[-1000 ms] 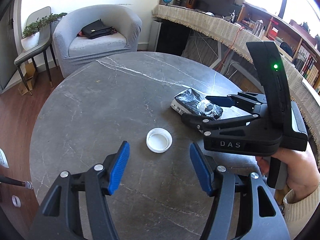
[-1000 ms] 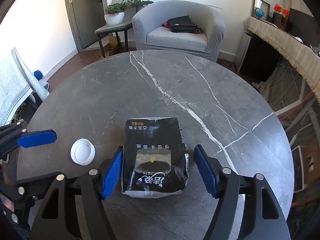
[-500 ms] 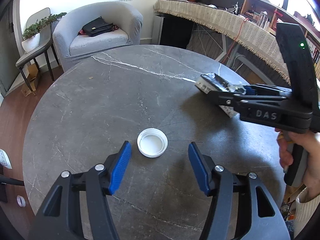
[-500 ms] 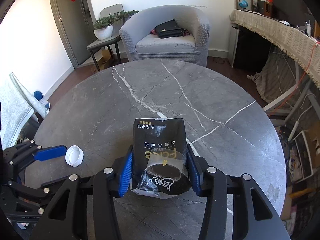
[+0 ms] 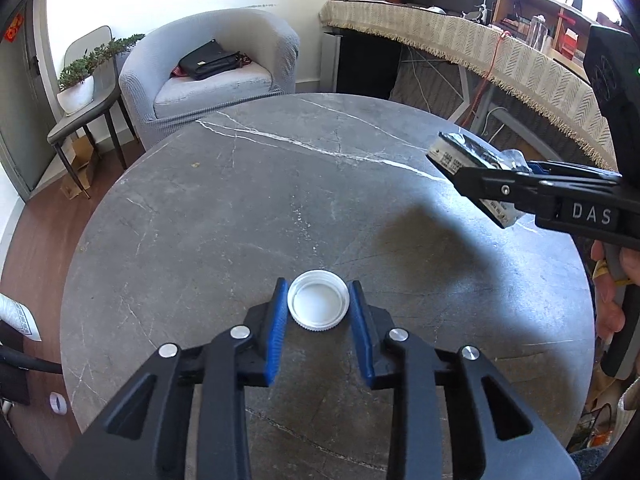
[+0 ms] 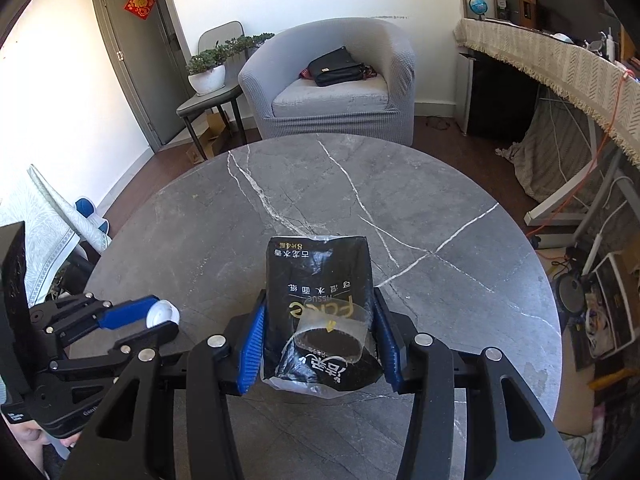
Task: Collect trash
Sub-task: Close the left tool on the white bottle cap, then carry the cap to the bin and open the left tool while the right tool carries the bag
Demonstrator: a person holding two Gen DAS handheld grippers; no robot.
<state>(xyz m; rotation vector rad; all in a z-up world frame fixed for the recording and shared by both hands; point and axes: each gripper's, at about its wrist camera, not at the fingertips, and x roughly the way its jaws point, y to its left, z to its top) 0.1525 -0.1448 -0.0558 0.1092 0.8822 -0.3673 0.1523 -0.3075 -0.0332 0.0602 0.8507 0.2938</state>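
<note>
Two catches: left gripper (image 5: 318, 307) jaws seemingly pinching white cap (image 5: 319, 305), right gripper (image 6: 320, 334) jaws clamping black tissue pack (image 6: 320, 304).

The right gripper (image 6: 318, 338) is clamping the black tissue pack (image 6: 320, 304) above the table (image 6: 440, 208); left of the pack, the left gripper (image 6: 158, 322) is pinching a white cap (image 6: 162, 314).

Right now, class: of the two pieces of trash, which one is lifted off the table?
The black tissue pack, clamped in the right gripper above the table. The white bottle cap rests on the marble between the left gripper's pads.
</note>
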